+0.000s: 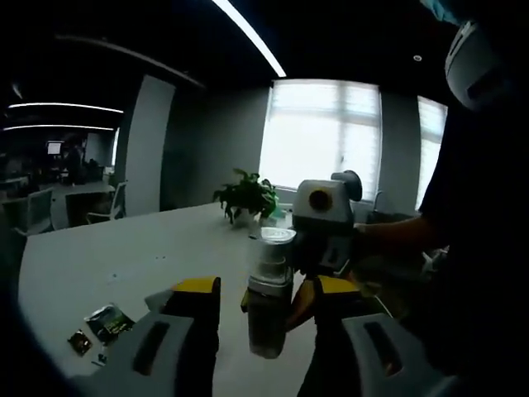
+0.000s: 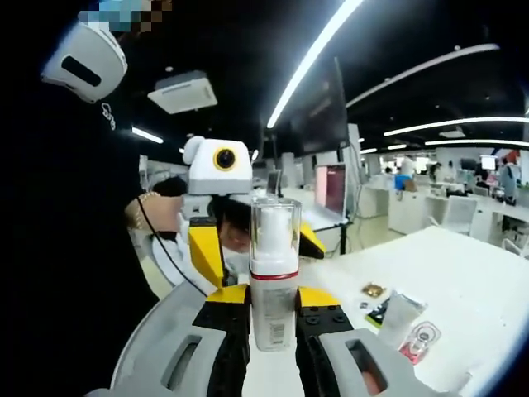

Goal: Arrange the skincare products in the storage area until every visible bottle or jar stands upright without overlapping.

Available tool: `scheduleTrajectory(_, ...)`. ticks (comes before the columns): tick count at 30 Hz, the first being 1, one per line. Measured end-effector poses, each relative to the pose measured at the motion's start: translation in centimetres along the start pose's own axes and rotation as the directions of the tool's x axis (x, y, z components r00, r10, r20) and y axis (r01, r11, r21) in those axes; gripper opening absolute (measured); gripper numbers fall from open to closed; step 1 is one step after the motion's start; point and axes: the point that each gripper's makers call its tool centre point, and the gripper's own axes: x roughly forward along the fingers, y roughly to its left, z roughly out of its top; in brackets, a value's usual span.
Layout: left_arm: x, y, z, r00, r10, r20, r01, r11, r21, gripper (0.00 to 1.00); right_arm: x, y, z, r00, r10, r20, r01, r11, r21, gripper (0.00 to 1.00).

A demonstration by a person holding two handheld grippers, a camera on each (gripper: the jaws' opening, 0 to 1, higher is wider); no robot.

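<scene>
Office table (image 2: 463, 265) — right claw (image 2: 273, 318) apparently grips bottle (image 2: 274, 273).

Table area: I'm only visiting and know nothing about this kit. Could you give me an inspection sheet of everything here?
Surface: white table, mostly bare.
Job's things: pump bottle with a clear cap, held upright; white tube on the table.
Clutter: small packets lying flat.
Grippers: right gripper, jaws shut on the pump bottle's base; left gripper, jaws open on either side of it.
Cables: thin dark cord beside the person's hand.
Surroundings: potted plant at the table's far end, bright windows, strip lights, office desks and chairs.
</scene>
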Motion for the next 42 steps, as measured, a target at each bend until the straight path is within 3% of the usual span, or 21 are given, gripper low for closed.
scheduleTrajectory(10, -0.6, 1.1, -1.8, 0.993, 0.120, -0.013, -0.120, 0.993, 0.010, 0.68, 0.4, -0.5, -1.8, 1.000, -0.012, -0.017, 0.012, 1.000, 0.023, 0.11)
scheduleTrajectory(18, -1.3, 2.1, -3.1, 0.983, 0.179, -0.042, -0.178, 0.984, 0.021, 0.82, 0.5, -0.6, -2.3, 1.000, -0.010, -0.023, 0.011, 0.999, 0.036, 0.11)
scheduleTrajectory(28, -2.3, 3.0, -5.0, 0.970, 0.228, -0.080, -0.225, 0.973, 0.042, 0.94, 0.7, -1.2, -3.0, 1.000, -0.022, -0.021, 0.022, 0.999, 0.045, 0.11)
scheduleTrajectory(35, -3.2, 3.2, -5.2, 0.964, 0.258, -0.070, -0.257, 0.966, 0.023, 0.94, 1.0, -1.5, -3.8, 0.999, -0.022, -0.030, 0.024, 0.998, 0.058, 0.11)
scheduleTrajectory(39, -3.5, 3.4, -5.0, 0.959, 0.278, -0.049, -0.278, 0.961, 0.005, 0.99, 1.2, -1.7, -4.3, 0.999, -0.022, -0.032, 0.024, 0.998, 0.066, 0.11)
scheduleTrajectory(42, -3.7, 3.6, -5.4, 0.955, 0.288, -0.064, -0.288, 0.958, 0.013, 0.99, 1.4, -2.0, -4.7, 0.999, -0.026, -0.032, 0.028, 0.997, 0.074, 0.11)
